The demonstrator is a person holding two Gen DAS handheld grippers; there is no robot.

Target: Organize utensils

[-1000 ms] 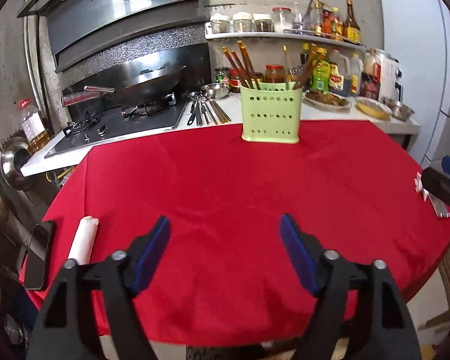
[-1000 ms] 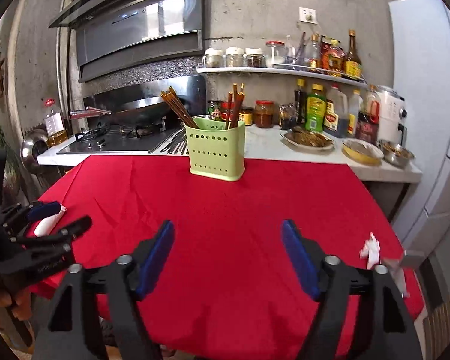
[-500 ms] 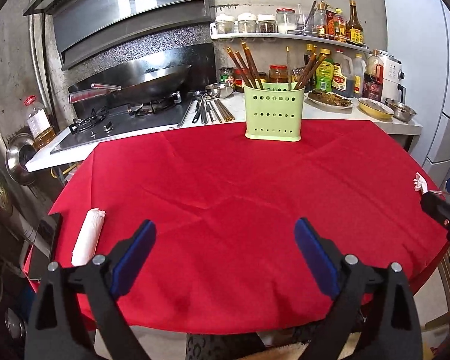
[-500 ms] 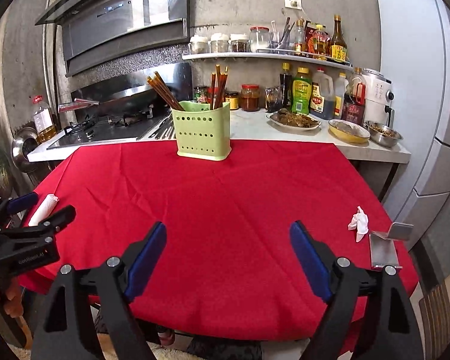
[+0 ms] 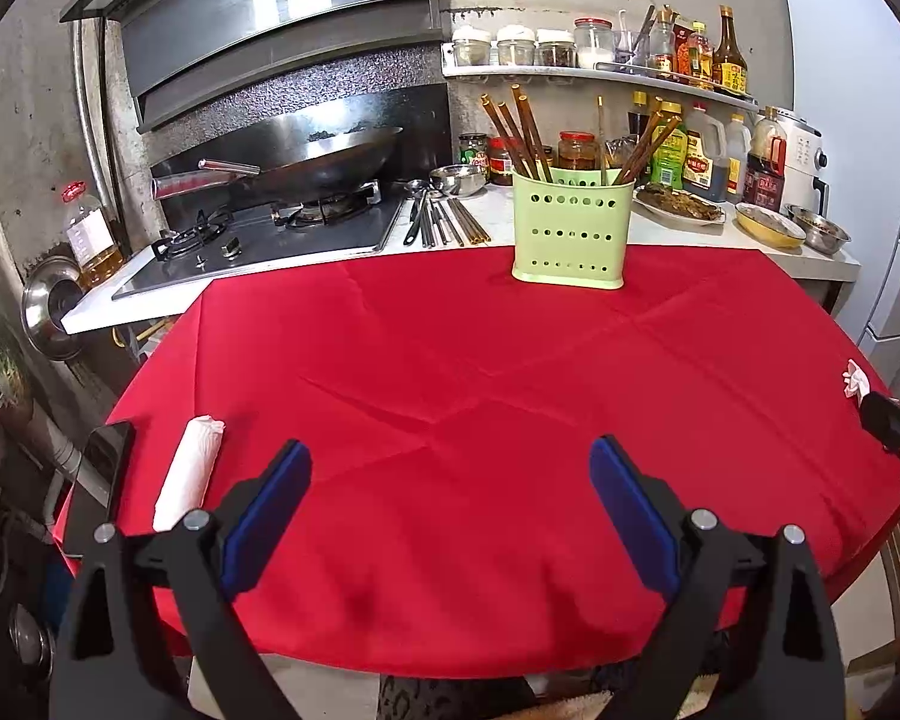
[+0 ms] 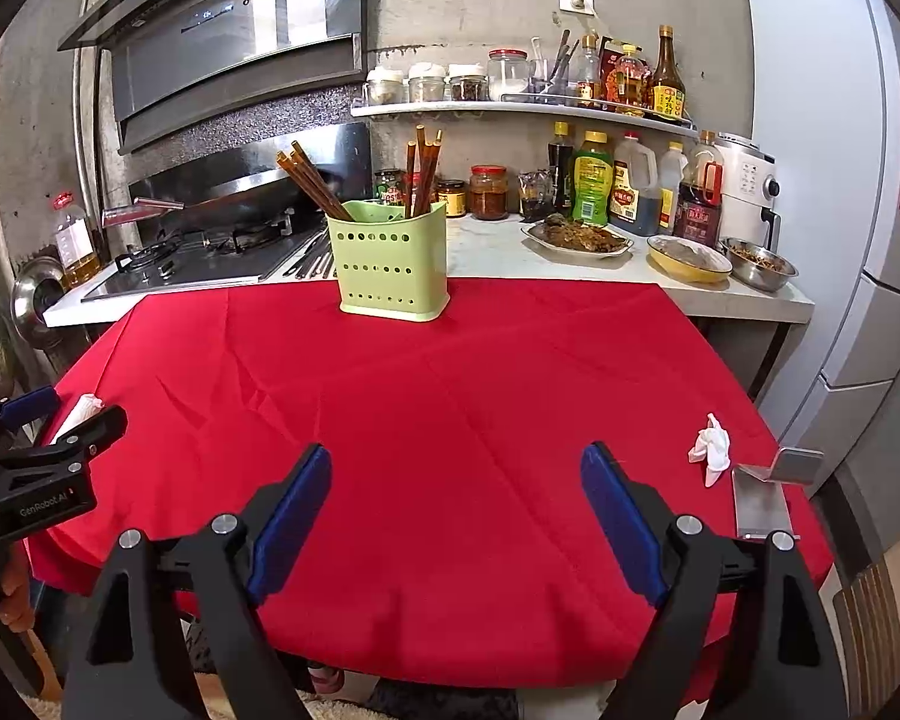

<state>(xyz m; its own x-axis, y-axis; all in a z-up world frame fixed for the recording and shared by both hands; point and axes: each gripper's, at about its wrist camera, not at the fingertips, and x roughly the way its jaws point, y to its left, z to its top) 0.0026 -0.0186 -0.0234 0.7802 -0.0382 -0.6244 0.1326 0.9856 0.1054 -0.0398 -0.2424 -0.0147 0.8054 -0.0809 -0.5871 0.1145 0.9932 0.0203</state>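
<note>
Wooden chopsticks (image 5: 525, 135) looked light, stiff, slick; I'd pinch mid-shaft above the holder (image 5: 572, 232). Both grippers (image 5: 450, 495) (image 6: 456, 501) gaped, empty.

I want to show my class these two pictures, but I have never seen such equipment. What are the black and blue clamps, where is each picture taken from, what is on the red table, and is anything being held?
No robot here: a person holds a hand-operated gripper in each hand. Each picture comes from a wide-angle camera on one gripper, looking along its two blue-padded fingers. One shows the left gripper, the other the right gripper. Both are open with nothing between the pads; the jaws have just been opening wider.

On the red tablecloth stands a green perforated holder with wooden chopsticks in it. Near the edges lie a rolled white cloth, a dark phone, a crumpled tissue and a metal stand. More utensils lie on the counter behind, beside the stove.
</note>
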